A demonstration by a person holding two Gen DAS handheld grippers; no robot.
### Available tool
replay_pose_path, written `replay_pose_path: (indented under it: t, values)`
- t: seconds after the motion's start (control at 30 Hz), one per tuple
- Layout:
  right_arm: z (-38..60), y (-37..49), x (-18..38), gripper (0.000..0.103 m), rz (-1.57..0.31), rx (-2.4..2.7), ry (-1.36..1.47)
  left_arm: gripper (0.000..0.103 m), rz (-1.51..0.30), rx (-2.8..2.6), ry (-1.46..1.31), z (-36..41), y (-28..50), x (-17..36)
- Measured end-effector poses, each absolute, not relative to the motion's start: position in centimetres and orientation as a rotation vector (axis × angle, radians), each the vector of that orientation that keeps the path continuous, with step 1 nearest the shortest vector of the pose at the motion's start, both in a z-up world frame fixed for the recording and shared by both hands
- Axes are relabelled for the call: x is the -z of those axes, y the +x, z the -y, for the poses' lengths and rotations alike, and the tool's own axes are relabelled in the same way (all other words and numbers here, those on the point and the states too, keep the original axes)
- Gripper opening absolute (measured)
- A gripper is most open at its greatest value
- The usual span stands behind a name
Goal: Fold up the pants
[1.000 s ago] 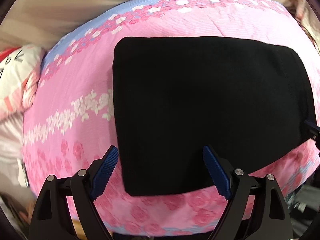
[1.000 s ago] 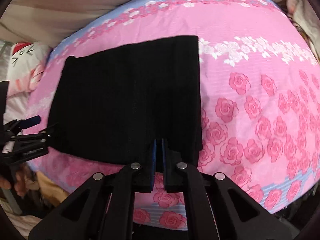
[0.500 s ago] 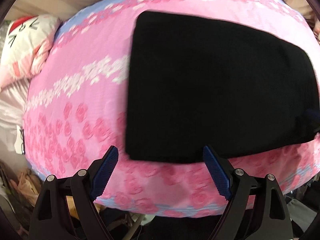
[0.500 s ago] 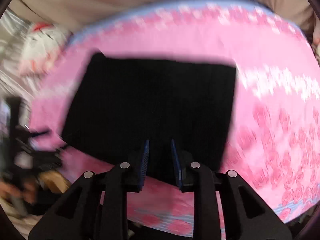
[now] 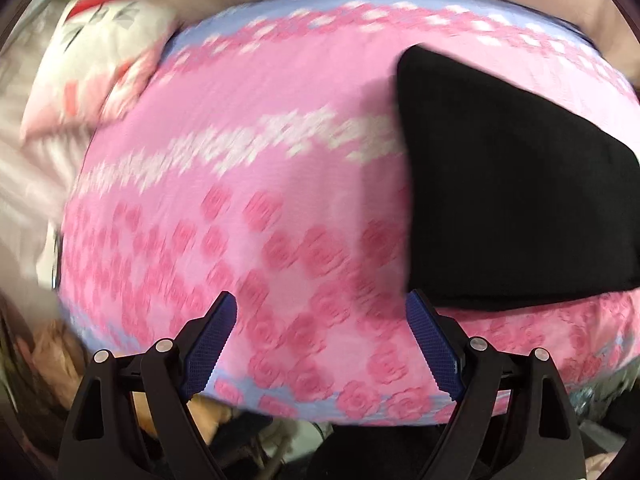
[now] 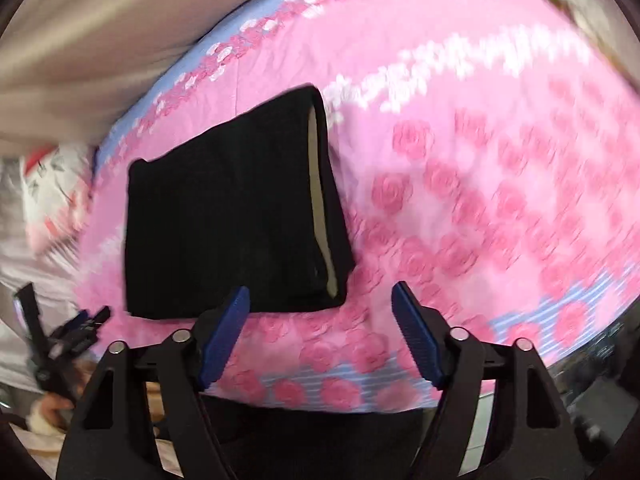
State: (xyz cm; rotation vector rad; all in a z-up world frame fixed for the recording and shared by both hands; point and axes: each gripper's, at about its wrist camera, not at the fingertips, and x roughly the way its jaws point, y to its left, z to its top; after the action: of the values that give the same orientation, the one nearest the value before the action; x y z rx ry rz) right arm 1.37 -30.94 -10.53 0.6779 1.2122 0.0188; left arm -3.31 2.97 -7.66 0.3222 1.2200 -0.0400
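Observation:
The black pants (image 6: 228, 220) lie folded into a flat rectangle on the pink rose-print bedspread (image 6: 480, 184); a pale lining shows along their right edge. In the left wrist view the pants (image 5: 516, 208) fill the right side. My left gripper (image 5: 320, 336) is open over bare bedspread (image 5: 248, 208), its right finger just below the pants' near left corner. My right gripper (image 6: 320, 320) has its jaws opening, with nothing between them, just in front of the pants' near edge. The left gripper (image 6: 64, 340) also shows at the lower left of the right wrist view.
A white pillow (image 5: 100, 64) with red and grey print lies at the far left of the bed. A beige wall (image 6: 100, 32) runs behind the bed. Clutter sits on the floor (image 5: 60, 360) below the bed's near edge.
My right gripper has let go of the pants' near edge, opened wide and drawn back. My left gripper has moved left, off the pants, so they now sit at the right of its view.

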Motion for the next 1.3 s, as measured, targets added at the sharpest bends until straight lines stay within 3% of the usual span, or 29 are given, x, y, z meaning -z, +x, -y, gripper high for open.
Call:
replay_pose_path:
  t: [0.03,0.13,0.23,0.43,0.73,0.8,0.83,0.87,0.9,0.97,1.1,1.3]
  values:
    - [31.0,1.1,10.3,0.064,-1.196,-0.036,0.680,0.084,-1.199,0.088,0.363,-1.3,-3.3,7.4]
    - [29.1,3.1,11.9,0.022,-1.235,-0.094,0.632,0.085,-1.139,0.219,0.457,3.2,-3.8,6.6]
    - [28.2,5.2,11.5,0.004,-1.265,-0.173,0.659,0.085,-1.107,0.330,0.534,7.8,-4.2,6.7]
    - [28.0,10.4,3.9,0.004,-1.123,-0.410,0.766,0.085,-1.000,0.500,0.607,14.4,-5.7,5.8]
    - [28.6,12.1,5.1,0.004,-1.129,-0.530,0.884,0.087,-0.873,0.423,0.745,21.1,-4.8,7.9]
    - [29.7,12.2,5.3,0.008,-1.114,-0.478,0.842,0.071,-0.866,0.391,0.727,21.3,-3.7,8.4]
    - [30.5,11.8,5.3,0.009,-1.096,-0.459,0.828,0.041,-0.897,0.383,0.695,21.1,-2.7,8.6]
    - [31.4,11.2,5.4,0.011,-1.071,-0.450,0.835,0.017,-0.937,0.377,0.655,20.6,-1.8,8.7]
    - [32.7,10.0,5.4,0.013,-1.032,-0.420,0.833,0.013,-0.977,0.364,0.608,20.1,-1.1,8.7]
    - [33.3,8.5,6.0,0.019,-1.032,-0.327,0.671,0.012,-1.025,0.346,0.533,19.1,0.3,8.6]
    - [29.0,7.4,8.8,0.019,-1.084,-0.295,0.196,0.012,-0.981,0.330,0.562,19.1,0.0,8.1]
    - [26.6,9.1,11.4,0.019,-1.073,-0.374,0.177,0.017,-1.006,0.321,0.558,19.6,-0.4,8.2]
